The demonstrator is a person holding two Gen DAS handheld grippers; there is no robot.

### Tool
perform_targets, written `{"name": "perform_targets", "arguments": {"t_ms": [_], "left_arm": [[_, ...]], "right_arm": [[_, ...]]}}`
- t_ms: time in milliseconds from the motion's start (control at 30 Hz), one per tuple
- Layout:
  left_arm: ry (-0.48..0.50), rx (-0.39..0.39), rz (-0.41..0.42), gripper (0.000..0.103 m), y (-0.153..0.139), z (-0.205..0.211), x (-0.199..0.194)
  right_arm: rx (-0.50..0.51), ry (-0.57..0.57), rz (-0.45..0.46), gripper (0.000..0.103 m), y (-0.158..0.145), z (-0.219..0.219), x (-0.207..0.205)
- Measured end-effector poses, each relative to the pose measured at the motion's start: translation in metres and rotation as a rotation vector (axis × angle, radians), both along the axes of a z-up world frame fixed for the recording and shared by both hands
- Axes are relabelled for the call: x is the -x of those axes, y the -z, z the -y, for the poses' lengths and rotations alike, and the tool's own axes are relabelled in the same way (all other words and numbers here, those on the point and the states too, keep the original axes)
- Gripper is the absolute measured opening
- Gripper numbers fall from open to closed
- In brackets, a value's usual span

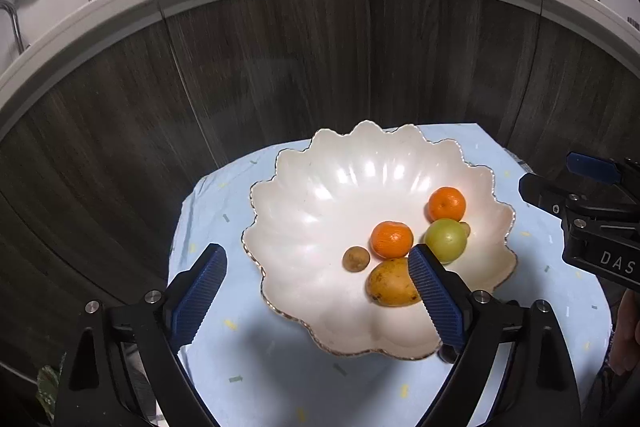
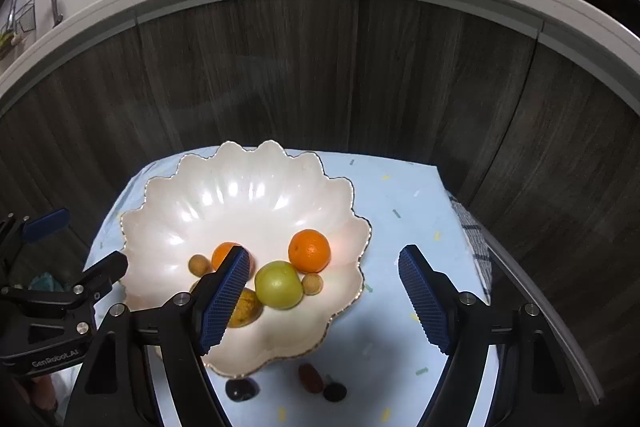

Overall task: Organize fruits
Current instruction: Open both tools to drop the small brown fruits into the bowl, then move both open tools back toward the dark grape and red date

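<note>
Left hand-held gripper [image 1: 318, 281]: jaws spread wide, nothing between the pads. It hovers over the near left rim of the bowl [image 1: 304, 187]; its right finger [image 1: 434, 297] overlaps the right end of the mango [image 1: 390, 283] in the view, and contact cannot be judged.

Bowl: white, glossy, scalloped like a shell with a thin gilt edge, resting on the desk [image 1: 248, 367], which is covered by a pale blue cloth with small coloured flecks.

Contents, left to right in the left wrist view: a small round brown fruit [image 1: 355, 259], dull-skinned; the mango, yellow-orange and oval; a tangerine [image 1: 391, 239], dimpled; a smooth green fruit [image 1: 446, 239]; a second tangerine [image 1: 447, 203] behind it. A second small brown fruit [image 2: 312, 283] lies against the green fruit's right side.

Right hand-held gripper [image 2: 323, 297]: jaws likewise spread and empty, pads ribbed blue. It hangs over the bowl's near right rim.

On the cloth just in front of the bowl: a dark rounded item [image 2: 241, 389], a reddish oblong item [image 2: 311, 377] and a small dark item [image 2: 335, 391]; kind not determinable.
</note>
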State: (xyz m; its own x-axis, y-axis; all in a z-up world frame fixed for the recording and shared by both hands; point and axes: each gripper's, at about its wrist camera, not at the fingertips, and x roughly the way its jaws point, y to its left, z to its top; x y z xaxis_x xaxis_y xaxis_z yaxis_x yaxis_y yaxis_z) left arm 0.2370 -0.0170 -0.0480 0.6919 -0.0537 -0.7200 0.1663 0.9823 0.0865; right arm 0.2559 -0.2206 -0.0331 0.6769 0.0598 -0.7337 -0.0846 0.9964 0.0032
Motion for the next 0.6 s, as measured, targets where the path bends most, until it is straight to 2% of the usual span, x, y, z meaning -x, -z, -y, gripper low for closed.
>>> {"name": "perform_targets", "arguments": {"t_ms": [600], "left_arm": [[0.013,-0.003,0.039,0.096,-0.022,0.021,0.043]], "right_arm": [[-0.011,0.027,0.033,0.078,-0.019,0.024,0.041]]}}
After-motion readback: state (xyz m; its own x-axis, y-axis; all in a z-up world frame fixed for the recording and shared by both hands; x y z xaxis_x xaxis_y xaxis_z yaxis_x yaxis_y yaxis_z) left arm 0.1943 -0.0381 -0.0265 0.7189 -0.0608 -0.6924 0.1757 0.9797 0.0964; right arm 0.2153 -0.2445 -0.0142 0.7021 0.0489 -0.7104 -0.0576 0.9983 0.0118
